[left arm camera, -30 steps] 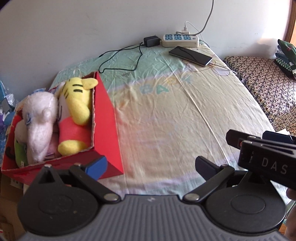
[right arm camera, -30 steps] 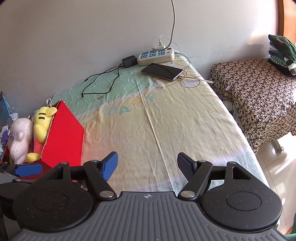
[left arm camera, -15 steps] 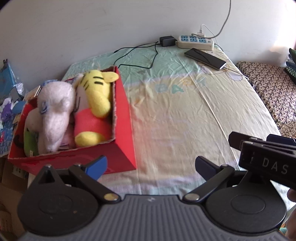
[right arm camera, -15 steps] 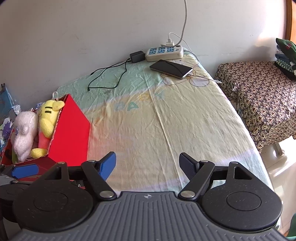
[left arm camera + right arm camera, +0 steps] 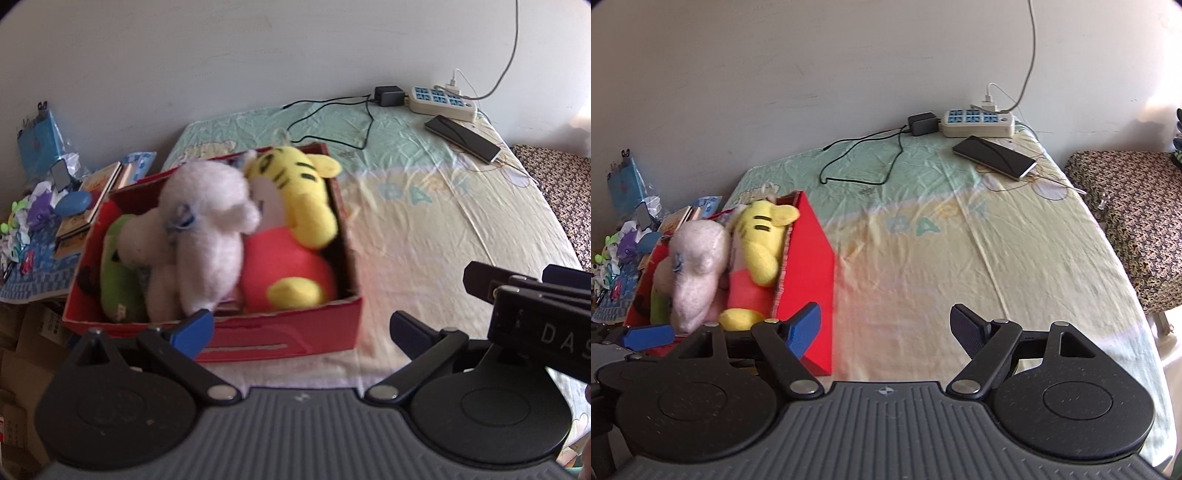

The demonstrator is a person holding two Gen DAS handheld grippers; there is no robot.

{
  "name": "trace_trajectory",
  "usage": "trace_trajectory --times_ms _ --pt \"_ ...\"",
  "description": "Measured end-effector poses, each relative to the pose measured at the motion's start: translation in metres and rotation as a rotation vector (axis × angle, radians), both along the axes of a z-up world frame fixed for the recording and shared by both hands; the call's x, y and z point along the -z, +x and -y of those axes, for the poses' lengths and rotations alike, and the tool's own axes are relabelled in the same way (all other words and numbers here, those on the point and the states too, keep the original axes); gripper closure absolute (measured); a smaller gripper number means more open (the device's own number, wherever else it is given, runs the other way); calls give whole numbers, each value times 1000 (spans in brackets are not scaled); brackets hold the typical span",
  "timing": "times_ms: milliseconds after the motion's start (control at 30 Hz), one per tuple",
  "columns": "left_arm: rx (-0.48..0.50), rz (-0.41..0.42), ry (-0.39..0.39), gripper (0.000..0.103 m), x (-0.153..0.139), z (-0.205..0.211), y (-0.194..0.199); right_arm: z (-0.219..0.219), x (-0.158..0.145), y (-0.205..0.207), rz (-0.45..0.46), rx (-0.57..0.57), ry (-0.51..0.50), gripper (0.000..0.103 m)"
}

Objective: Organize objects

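Observation:
A red cardboard box point(image 5: 280, 338) point(image 5: 809, 266) sits at the bed's left edge, filled with soft toys. Inside lie a yellow striped tiger with a red body point(image 5: 295, 206) point(image 5: 759, 240), a pale pink plush point(image 5: 199, 229) point(image 5: 696, 266) and a green toy point(image 5: 116, 273). My left gripper point(image 5: 299, 328) is open, empty, just in front of the box's near wall. My right gripper point(image 5: 886, 325) is also open and empty, hovering over the bare sheet to the right of the box. The right gripper's body point(image 5: 535, 306) shows at the right of the left wrist view.
A white power strip point(image 5: 977, 122), a black charger with its cable point(image 5: 921, 123) and a black phone point(image 5: 993, 157) lie at the bed's far end. Books and clutter point(image 5: 55, 199) crowd the left side. A patterned cloth-covered table point(image 5: 1137, 218) stands to the right.
Both views have swung left, so the red box now sits more centrally and fuller in the left wrist view. Both grippers stay open and empty.

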State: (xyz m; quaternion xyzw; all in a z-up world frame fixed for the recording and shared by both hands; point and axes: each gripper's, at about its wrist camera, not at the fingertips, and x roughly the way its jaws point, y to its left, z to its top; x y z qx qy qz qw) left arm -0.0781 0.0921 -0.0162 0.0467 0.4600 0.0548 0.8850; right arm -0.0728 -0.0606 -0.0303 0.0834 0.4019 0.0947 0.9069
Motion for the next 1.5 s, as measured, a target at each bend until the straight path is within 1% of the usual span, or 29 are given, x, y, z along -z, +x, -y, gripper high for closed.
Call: trace_trajectory --times_ms 167,433,633,800,1033,1267,1500 --pt "-28 -1 -5 1 -3 -29 5 -29 -5 2 14 -17 -9 21" --pt "-79 -6 15 1 -5 -78 8 -79 -10 7 8 -53 -13 21" --pt "-82 -10 19 0 -5 -108 11 -110 -12 11 0 -55 -26 19" --pt "-91 -23 27 0 -3 -129 16 -127 -11 14 -6 -46 -35 19" --pt "-59 -12 19 0 -2 -147 18 -143 -8 18 -17 -35 -46 19" --pt "-39 -3 16 0 -1 -160 23 -155 -7 19 2 -23 -73 19" --pt "-24 -3 8 0 2 -165 26 -159 -5 21 -7 -9 -79 19"
